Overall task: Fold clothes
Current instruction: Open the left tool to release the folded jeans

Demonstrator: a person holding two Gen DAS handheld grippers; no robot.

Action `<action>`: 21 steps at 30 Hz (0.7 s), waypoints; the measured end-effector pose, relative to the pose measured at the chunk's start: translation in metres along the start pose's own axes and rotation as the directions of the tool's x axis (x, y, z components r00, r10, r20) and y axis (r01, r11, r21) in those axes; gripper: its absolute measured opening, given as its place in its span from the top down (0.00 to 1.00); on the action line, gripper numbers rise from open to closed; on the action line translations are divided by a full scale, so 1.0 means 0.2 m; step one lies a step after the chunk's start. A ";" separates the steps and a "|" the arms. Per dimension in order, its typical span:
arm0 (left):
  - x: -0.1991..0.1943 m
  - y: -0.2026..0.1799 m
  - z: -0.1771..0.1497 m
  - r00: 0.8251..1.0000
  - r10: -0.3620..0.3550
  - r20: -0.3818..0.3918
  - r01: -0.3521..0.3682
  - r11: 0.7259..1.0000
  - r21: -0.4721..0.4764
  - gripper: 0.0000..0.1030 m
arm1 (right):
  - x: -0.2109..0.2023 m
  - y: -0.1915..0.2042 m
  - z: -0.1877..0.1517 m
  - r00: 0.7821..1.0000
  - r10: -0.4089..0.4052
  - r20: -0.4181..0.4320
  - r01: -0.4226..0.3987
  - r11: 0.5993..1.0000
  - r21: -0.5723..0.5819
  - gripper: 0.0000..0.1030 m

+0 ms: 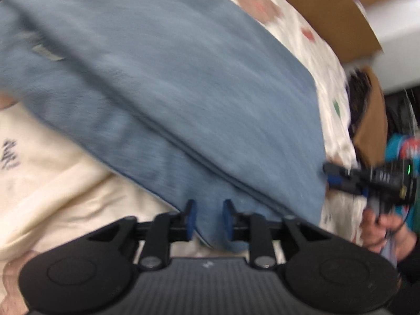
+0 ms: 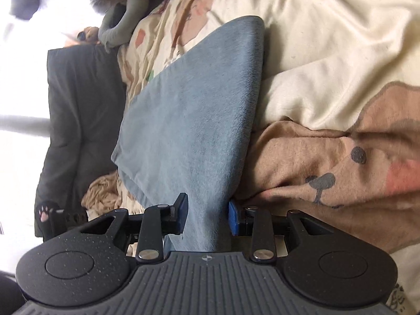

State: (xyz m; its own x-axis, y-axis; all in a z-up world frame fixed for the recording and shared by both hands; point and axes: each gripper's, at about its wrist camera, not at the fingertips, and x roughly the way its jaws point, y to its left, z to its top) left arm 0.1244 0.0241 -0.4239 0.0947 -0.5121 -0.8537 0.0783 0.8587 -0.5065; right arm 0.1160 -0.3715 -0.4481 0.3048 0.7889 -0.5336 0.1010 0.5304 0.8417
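A blue-grey garment [image 1: 170, 84] lies folded in layers on a cream patterned bedspread [image 1: 52, 183]. My left gripper [image 1: 209, 218] has its blue pads on either side of the garment's near edge and is shut on it. The left wrist view is motion-blurred. My right gripper [image 2: 207, 216] holds another edge of the same garment [image 2: 191, 120] between its pads, the cloth stretching away from it. The right gripper [image 1: 367, 181] also shows at the right of the left wrist view, held by a hand.
The bedspread [image 2: 328, 52] has a bear print [image 2: 323, 181]. A cardboard box [image 1: 328, 8] sits beyond the bed. A dark grey cloth [image 2: 78, 99] hangs at the bed's left side, with a grey item [image 2: 123, 23] and a tan cloth [image 2: 102, 191] near it.
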 end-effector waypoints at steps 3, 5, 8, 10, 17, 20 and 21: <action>-0.04 0.05 0.02 0.999 0.021 0.036 -0.019 0.999 -0.045 0.69 | 0.05 -0.04 0.00 1.000 0.011 0.023 -0.012 0.998 0.054 0.67; -0.08 0.07 0.03 0.997 0.044 0.062 -0.040 0.997 -0.065 0.65 | 0.09 -0.07 0.01 0.999 0.023 0.042 -0.027 0.996 0.089 0.67; -0.13 0.11 0.05 0.991 0.087 0.104 -0.076 0.992 -0.103 0.58 | 0.14 -0.07 0.01 0.999 0.023 0.042 -0.027 0.995 0.100 0.68; -0.14 0.15 0.06 0.986 0.109 0.123 -0.092 0.986 -0.141 0.57 | 0.16 -0.06 0.02 0.999 0.014 0.036 -0.018 0.995 0.095 0.73; -0.16 0.33 0.10 0.972 0.144 0.184 -0.083 0.949 -0.304 0.58 | 0.12 -0.03 0.03 0.998 0.038 0.043 -0.041 0.996 0.078 0.82; -0.17 0.39 0.11 0.967 0.136 0.217 -0.053 0.936 -0.348 0.58 | 0.11 -0.01 0.05 0.997 0.056 0.059 -0.061 0.995 0.085 0.82; -0.17 0.41 0.12 0.965 0.133 0.225 -0.045 0.933 -0.357 0.58 | 0.11 -0.01 0.05 0.996 0.063 0.063 -0.068 0.994 0.085 0.82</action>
State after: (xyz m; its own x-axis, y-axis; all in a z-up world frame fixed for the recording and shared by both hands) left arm 0.1507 0.1105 -0.4334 0.3253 -0.3845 -0.8639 -0.2851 0.8312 -0.4773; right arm 0.1325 -0.3584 -0.4610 0.3696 0.7996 -0.4733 0.1600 0.4470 0.8801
